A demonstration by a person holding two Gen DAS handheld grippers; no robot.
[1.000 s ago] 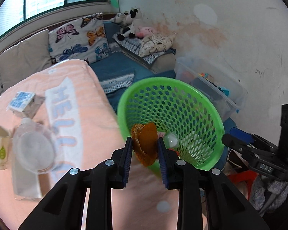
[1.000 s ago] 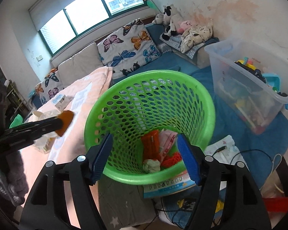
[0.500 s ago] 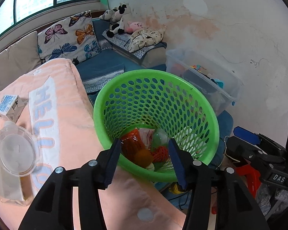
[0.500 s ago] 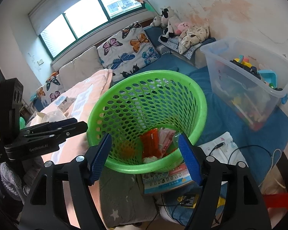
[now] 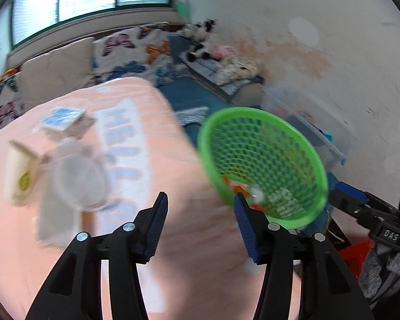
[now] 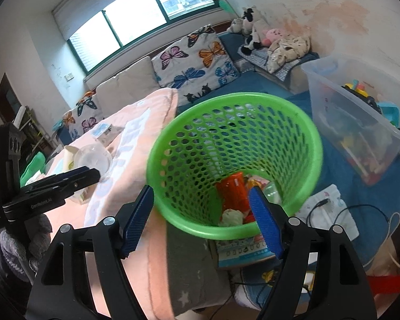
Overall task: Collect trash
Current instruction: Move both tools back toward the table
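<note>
A green mesh basket (image 6: pixel 234 144) stands beside the pink blanket-covered surface (image 5: pixel 157 138); it also shows in the left wrist view (image 5: pixel 261 154). Inside lie an orange-red wrapper (image 6: pixel 232 189), a crumpled white wad (image 6: pixel 230 216) and other scraps. My left gripper (image 5: pixel 200 208) is open and empty over the blanket, left of the basket. My right gripper (image 6: pixel 202 200) is open and empty at the basket's near rim. On the blanket lie a clear plastic cup (image 5: pixel 77 178), a cream paper cup (image 5: pixel 21 173) and a small blue-white carton (image 5: pixel 64 118).
A clear plastic bin of toys (image 6: pixel 360 117) stands right of the basket. Butterfly cushions (image 6: pixel 197 64) and stuffed toys (image 6: pixel 253 32) line the window bench. A booklet (image 6: pixel 240 250) and cables (image 6: pixel 360 213) lie on the floor under the basket.
The left gripper dropped the orange-brown scrap into the basket, opened wide, then swung left over the blanket. The right gripper stayed open by the basket.
</note>
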